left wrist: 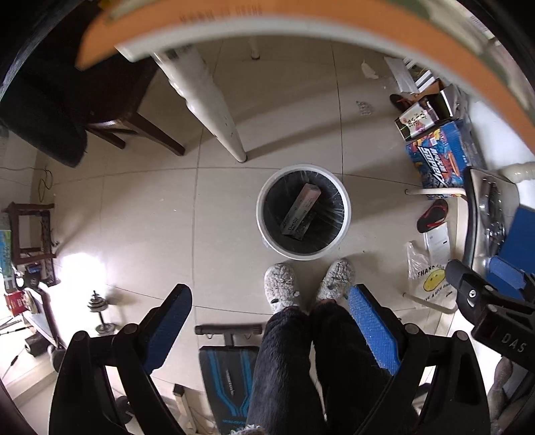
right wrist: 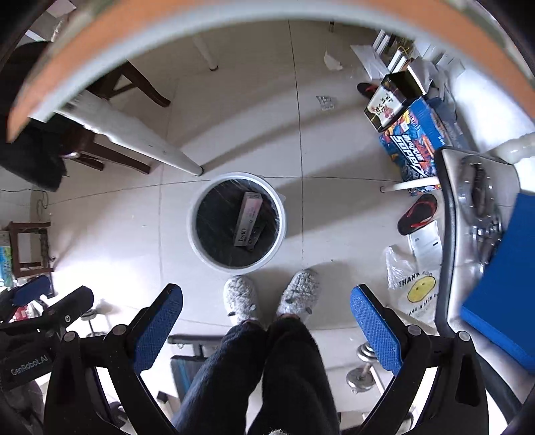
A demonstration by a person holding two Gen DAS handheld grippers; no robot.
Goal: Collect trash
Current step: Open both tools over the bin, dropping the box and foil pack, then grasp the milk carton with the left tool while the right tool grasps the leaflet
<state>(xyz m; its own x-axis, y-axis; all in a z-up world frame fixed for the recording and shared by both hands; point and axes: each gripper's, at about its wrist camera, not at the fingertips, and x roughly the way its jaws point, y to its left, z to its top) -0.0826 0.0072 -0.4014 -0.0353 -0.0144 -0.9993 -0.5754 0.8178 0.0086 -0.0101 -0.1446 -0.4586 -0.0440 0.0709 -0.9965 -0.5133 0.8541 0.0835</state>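
Note:
A white round bin [left wrist: 267,231] with a black liner stands on the tiled floor below both grippers; it also shows in the right wrist view [right wrist: 195,241]. A long pinkish carton [left wrist: 301,209] lies inside it, also seen in the right wrist view [right wrist: 248,217]. My left gripper [left wrist: 269,311] is open and empty, high above the floor. My right gripper [right wrist: 265,313] is open and empty too, beside the left one. The right gripper shows at the right edge of the left wrist view [left wrist: 485,294].
An orange-edged table rim [left wrist: 301,23] arcs across the top. A white table leg [left wrist: 214,110] and a dark wooden chair [left wrist: 133,130] stand behind the bin. Boxes [left wrist: 441,160], a sandal [left wrist: 433,214] and a plastic bag [left wrist: 428,281] lie at the right. My slippered feet [left wrist: 281,287] stand by the bin.

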